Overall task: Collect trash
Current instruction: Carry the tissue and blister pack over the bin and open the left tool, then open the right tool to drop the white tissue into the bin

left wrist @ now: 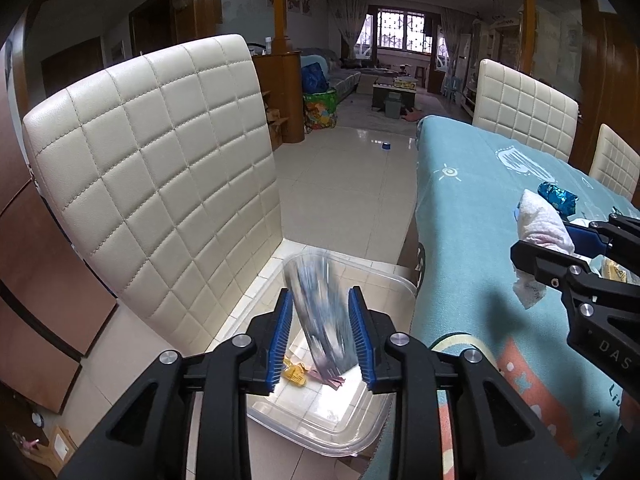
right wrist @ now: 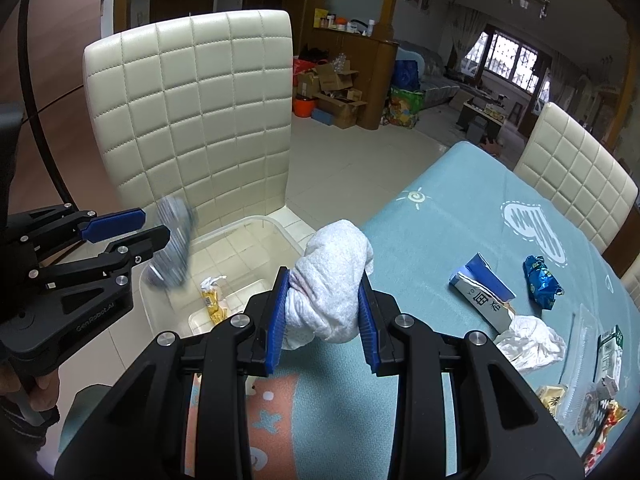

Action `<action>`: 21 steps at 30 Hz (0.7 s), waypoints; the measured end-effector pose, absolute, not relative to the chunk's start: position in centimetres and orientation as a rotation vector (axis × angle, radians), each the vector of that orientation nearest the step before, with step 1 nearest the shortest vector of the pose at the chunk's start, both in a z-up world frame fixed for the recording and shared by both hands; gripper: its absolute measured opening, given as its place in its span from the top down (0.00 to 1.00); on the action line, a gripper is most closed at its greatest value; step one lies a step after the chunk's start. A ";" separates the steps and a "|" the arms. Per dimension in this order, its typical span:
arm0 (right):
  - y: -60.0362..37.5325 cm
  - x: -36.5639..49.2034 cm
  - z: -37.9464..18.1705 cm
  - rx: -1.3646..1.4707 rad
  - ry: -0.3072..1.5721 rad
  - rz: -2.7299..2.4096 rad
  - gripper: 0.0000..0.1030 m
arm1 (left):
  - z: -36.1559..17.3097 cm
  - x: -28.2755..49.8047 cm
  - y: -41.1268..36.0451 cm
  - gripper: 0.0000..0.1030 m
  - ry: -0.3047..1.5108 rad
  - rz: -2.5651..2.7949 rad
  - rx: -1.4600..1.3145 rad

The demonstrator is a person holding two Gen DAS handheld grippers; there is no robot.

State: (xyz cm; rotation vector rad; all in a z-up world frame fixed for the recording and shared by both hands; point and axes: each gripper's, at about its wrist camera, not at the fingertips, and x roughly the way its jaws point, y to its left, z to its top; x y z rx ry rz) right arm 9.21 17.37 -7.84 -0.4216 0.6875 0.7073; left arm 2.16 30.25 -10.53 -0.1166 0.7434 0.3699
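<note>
A blurred silver-blue wrapper [left wrist: 322, 320] drops between the blue pads of my left gripper [left wrist: 320, 296], which is open above a clear plastic bin [left wrist: 400, 276] on the floor. From the right wrist view the wrapper [right wrist: 172, 248] hangs just past the left gripper [right wrist: 154, 225], over the bin [right wrist: 280, 228]. My right gripper [right wrist: 323, 276] is shut on a crumpled white tissue wad [right wrist: 332, 272] at the table's edge beside the bin. A yellow wrapper [right wrist: 214, 300] lies in the bin. The left wrist view shows the right gripper [left wrist: 540, 236] with the tissue [left wrist: 540, 224].
A cream quilted chair [left wrist: 160, 160] stands close behind the bin. The table's teal cloth [right wrist: 440, 220] carries a blue-white carton [right wrist: 480, 288], a blue foil wrapper [right wrist: 540, 284], crumpled white paper [right wrist: 528, 340] and several more packets at the right edge. Two more chairs stand beyond.
</note>
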 end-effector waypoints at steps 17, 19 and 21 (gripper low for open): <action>18.5 8.7 -8.1 -0.445 0.686 0.734 0.66 | -10.1 0.4 31.4 0.23 0.695 0.448 -0.123; 18.8 8.6 -8.0 -0.449 0.682 0.738 0.66 | -9.9 0.1 31.8 0.23 0.689 0.460 -0.126; 19.2 8.5 -7.9 -0.452 0.678 0.748 0.66 | -9.8 -0.3 32.1 0.23 0.682 0.472 -0.136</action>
